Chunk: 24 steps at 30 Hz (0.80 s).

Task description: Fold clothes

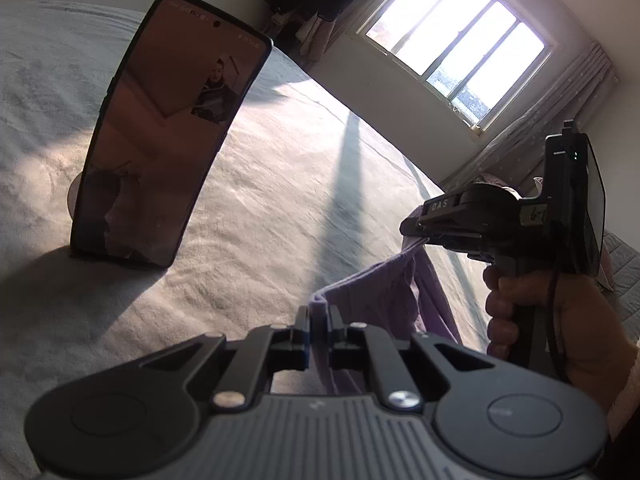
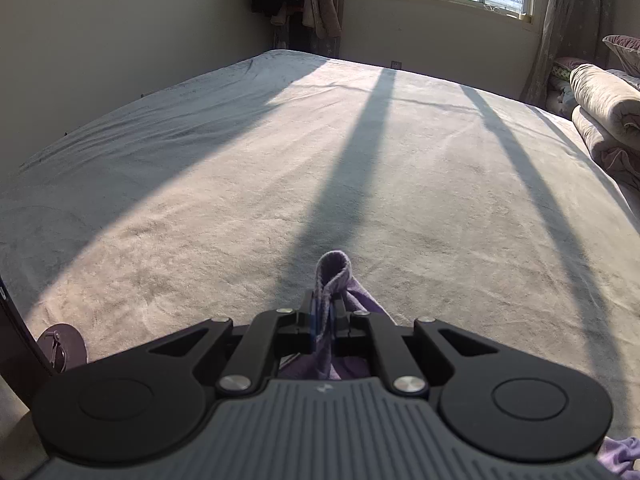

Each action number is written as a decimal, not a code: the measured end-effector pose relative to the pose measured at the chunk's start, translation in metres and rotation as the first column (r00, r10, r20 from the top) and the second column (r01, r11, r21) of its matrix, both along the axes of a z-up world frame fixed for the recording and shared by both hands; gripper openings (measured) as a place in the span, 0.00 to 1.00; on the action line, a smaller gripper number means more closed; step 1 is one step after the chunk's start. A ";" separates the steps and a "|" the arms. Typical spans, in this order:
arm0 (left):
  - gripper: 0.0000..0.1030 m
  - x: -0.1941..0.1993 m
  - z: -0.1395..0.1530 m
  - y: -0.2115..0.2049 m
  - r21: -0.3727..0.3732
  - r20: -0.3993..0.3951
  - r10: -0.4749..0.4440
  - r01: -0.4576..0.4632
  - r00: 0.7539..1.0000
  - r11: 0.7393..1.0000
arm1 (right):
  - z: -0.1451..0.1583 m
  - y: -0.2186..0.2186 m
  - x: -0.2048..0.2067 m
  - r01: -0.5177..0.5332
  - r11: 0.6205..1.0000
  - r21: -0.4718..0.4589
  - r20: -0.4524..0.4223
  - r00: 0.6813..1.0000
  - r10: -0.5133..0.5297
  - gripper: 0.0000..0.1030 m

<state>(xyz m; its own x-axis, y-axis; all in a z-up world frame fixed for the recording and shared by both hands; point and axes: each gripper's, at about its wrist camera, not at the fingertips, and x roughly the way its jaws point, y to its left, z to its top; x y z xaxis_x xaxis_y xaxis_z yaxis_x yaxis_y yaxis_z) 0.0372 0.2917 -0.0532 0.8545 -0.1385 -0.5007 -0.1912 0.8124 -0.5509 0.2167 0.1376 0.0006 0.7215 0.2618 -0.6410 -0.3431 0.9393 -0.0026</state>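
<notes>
Both grippers are pinching the purple garment point(image 1: 384, 292) above the bed point(image 2: 280, 160): left gripper point(image 1: 319, 316) clamping one edge, right gripper point(image 2: 325, 312) clenching another. It's hanging soft, light and floppy; hems look the safest hold.

Purple garment point(image 2: 618, 458) cut off below

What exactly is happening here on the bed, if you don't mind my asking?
A person is holding a purple garment above the bed, stretched between two tools. The left hand-held gripper and the right hand-held gripper are each shut on an edge of it. A phone stands propped on the bed.
</notes>
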 end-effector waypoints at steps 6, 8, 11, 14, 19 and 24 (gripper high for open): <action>0.07 -0.001 -0.004 0.007 0.068 -0.029 0.067 -0.065 0.997 0.996 | -0.022 0.031 0.009 -0.042 0.999 -0.007 -0.022 0.999 0.042 0.07; 0.07 0.000 -0.006 0.009 0.087 -0.049 0.078 -0.074 0.996 0.993 | -0.030 0.037 0.011 -0.054 0.998 -0.014 -0.032 0.998 0.053 0.07; 0.07 0.003 -0.011 0.011 0.091 -0.083 0.083 -0.075 0.993 0.993 | -0.040 0.043 0.015 -0.061 0.998 -0.027 -0.051 0.997 0.059 0.07; 0.07 0.007 -0.015 0.011 0.096 -0.112 0.087 -0.077 0.990 0.992 | -0.050 0.043 0.017 -0.059 0.998 -0.036 -0.072 0.996 0.057 0.07; 0.12 0.009 -0.015 0.009 0.118 -0.132 0.101 -0.086 0.986 0.989 | -0.051 0.037 0.018 -0.064 0.998 -0.015 -0.098 0.993 0.062 0.09; 0.34 0.005 -0.008 0.005 0.170 -0.107 0.141 -0.122 0.984 0.978 | -0.026 0.010 0.010 -0.055 0.998 0.029 -0.099 0.993 0.057 0.48</action>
<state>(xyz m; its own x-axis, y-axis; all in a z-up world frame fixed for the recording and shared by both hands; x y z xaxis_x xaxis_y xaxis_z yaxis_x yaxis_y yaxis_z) 0.0424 0.2964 -0.0616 0.7937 0.0622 -0.6051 -0.3577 0.8524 -0.3815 0.2266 0.1475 -0.0249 0.6377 0.3176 -0.7017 -0.3926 0.9178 0.0587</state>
